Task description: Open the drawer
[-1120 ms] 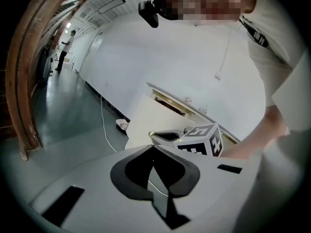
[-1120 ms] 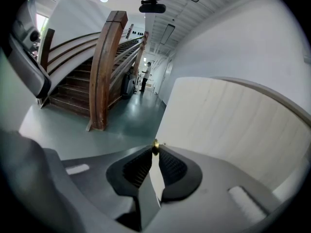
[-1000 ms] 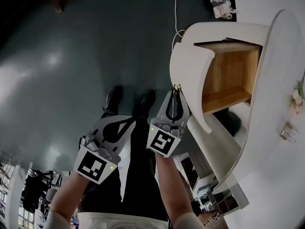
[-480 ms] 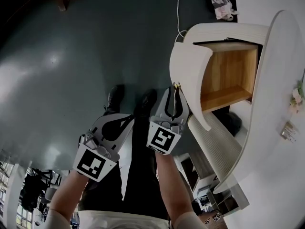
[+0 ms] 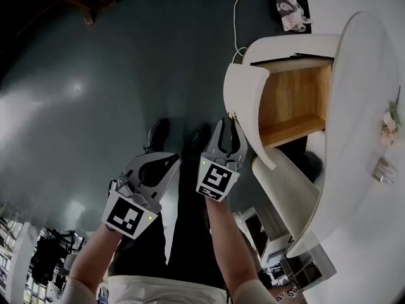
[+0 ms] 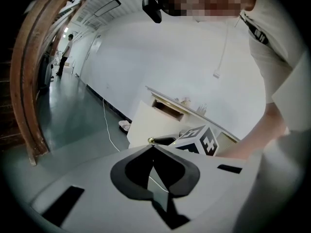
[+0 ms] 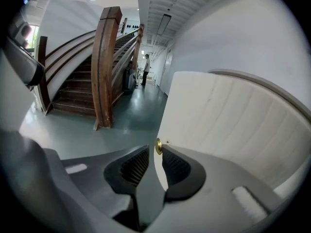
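The drawer stands pulled out of the white cabinet [image 5: 367, 106], its wooden inside [image 5: 294, 103] showing behind the curved white front [image 5: 243, 100]. A small brass knob [image 5: 231, 115] sits at the front's near edge. My right gripper [image 5: 229, 122] is at that knob; its jaws have just been opening. In the right gripper view the knob [image 7: 158, 146] lies between the parted fingertips of the right gripper [image 7: 155, 149], which do not clamp it. My left gripper [image 5: 172, 160] hangs to the left over the floor, empty, and in the left gripper view the left gripper [image 6: 153, 147] has its tips together.
A ribbed white drawer front [image 5: 285, 195] lies below the open one. On the dark floor are a white cable [image 5: 237, 11], a crumpled cloth [image 5: 290, 5] and the person's shoes [image 5: 156, 133]. A wooden staircase [image 7: 104, 57] rises beyond. Small items [image 5: 384, 170] sit on the cabinet top.
The right gripper's jaws have spread apart around the knob. The drawer stays pulled out. The left gripper has barely shifted.
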The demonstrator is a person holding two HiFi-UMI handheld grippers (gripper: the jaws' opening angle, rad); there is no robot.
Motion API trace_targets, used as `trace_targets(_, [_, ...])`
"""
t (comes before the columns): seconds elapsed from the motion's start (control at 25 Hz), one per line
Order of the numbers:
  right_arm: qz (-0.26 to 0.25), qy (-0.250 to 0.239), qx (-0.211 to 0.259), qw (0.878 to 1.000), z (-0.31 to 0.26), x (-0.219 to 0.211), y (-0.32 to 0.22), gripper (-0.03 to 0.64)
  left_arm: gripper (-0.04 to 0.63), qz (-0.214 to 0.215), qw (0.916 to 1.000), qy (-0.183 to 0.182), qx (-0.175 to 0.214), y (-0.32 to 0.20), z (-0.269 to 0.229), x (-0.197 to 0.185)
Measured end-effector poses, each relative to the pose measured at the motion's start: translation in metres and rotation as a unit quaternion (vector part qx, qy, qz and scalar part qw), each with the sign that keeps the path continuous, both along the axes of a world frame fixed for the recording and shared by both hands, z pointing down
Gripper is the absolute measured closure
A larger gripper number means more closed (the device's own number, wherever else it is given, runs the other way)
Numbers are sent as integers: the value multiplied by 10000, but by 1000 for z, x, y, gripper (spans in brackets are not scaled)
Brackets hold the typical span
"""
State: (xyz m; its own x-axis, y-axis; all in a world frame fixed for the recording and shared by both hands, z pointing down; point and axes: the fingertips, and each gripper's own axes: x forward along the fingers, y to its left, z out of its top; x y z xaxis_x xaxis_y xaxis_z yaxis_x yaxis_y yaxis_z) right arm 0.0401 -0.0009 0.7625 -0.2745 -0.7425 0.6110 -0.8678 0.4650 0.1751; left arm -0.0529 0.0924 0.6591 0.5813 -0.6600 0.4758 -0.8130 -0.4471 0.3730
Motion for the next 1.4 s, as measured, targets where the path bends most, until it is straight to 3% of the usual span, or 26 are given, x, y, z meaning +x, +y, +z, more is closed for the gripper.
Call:
trace_targets(0.12, [257, 112, -102, 9996, -3, 11, 2, 579, 588, -67, 10000, 13, -47, 1, -9, 0])
trace_targets(0.2, [298, 75, -138, 9994, -9, 17, 6, 582, 588, -171, 9997, 63, -181, 3, -12, -1])
trace_targets(0.36, [25, -244, -233, 9994, -31, 18, 20, 581, 588, -271, 9990, 90, -339, 6, -21, -3])
trace_targets(0.6, [-163, -493, -396, 9979, -83, 32, 33, 586, 588, -180, 9995, -5, -277, 1, -59, 1])
trace_targets(0.92, [21, -1850, -1074, 9768, -200, 31, 40, 595, 588, 190, 9996, -204, -23, 0, -148, 11])
trace_targets(1.16, [90, -1902, -653, 9795, -297, 67, 33, 597, 588, 519, 9982, -253, 128, -2, -220, 18])
trace_targets(1.4, [9, -1526, -92, 9882, -375, 95, 39, 597, 588, 783, 9957, -371, 332, -8, -275, 26])
